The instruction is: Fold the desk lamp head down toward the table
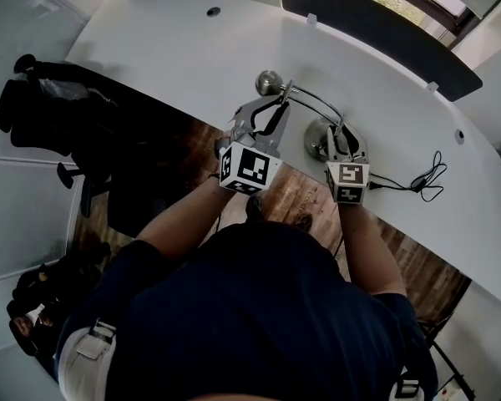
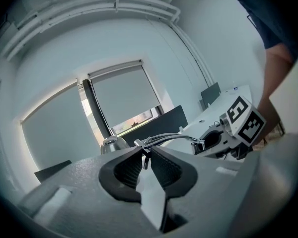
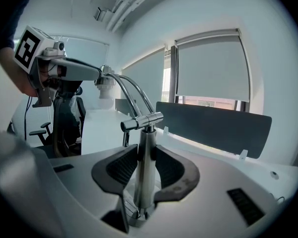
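A chrome desk lamp stands on the white table (image 1: 167, 48), with its round base (image 1: 317, 138) near the front edge. Its upright post (image 3: 141, 167) carries two curved arms (image 1: 313, 100) that lead left to the small dome head (image 1: 270, 82). My right gripper (image 3: 141, 155) is shut on the post just below the cross joint (image 3: 142, 120); in the head view this right gripper (image 1: 341, 138) is over the base. My left gripper (image 2: 145, 155) is shut on the arms' end joint beside the head (image 2: 114, 144). From above, the left gripper (image 1: 280, 100) sits higher than the right.
A black cable (image 1: 422, 178) lies coiled on the table right of the lamp. Dark divider panels (image 1: 376, 23) run along the table's far edge. A black office chair (image 1: 58, 115) stands on the left, below the curved front edge.
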Motion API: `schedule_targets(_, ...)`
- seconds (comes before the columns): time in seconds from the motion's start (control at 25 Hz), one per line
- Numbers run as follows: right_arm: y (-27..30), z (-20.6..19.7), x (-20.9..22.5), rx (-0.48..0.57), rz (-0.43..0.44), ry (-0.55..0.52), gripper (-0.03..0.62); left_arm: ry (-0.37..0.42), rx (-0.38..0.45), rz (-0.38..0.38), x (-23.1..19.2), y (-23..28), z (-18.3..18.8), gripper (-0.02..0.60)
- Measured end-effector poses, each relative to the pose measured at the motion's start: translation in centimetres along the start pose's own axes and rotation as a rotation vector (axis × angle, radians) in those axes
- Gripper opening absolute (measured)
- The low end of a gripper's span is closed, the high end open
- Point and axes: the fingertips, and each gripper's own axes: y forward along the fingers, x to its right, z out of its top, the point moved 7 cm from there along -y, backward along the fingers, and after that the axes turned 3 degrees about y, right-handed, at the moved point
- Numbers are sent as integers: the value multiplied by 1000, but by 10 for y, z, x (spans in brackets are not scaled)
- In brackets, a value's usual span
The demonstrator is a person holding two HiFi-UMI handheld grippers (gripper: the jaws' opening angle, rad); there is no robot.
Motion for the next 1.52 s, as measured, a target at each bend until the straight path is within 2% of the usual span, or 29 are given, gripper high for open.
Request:
schedule_targets(0.16,1,-1,3,-6,-2,-7,118,-9,-8,16,1,6,-7,58)
schedule_targets(0.36,0,0,-1,-11,-4,-13,118,-53,-101,-3,6,11,-40,58)
schedule_targets(0.68,1,2,-2,-32,-2,-22,118,-34,-219,-77,23,28,-75,58)
schedule_targets(1.16,-2,1,-1,-36,-2,-22,118,-9,-293,-150,51,45,-96,60)
schedule_targets(1.36,-3,2,2,-64,-12,-24,118,-15,-312,-174,60,52,-103,62)
schedule_targets(1.52,1,3,1,-52,16,-13,117,-32,-322,-186,64,58,-107,63)
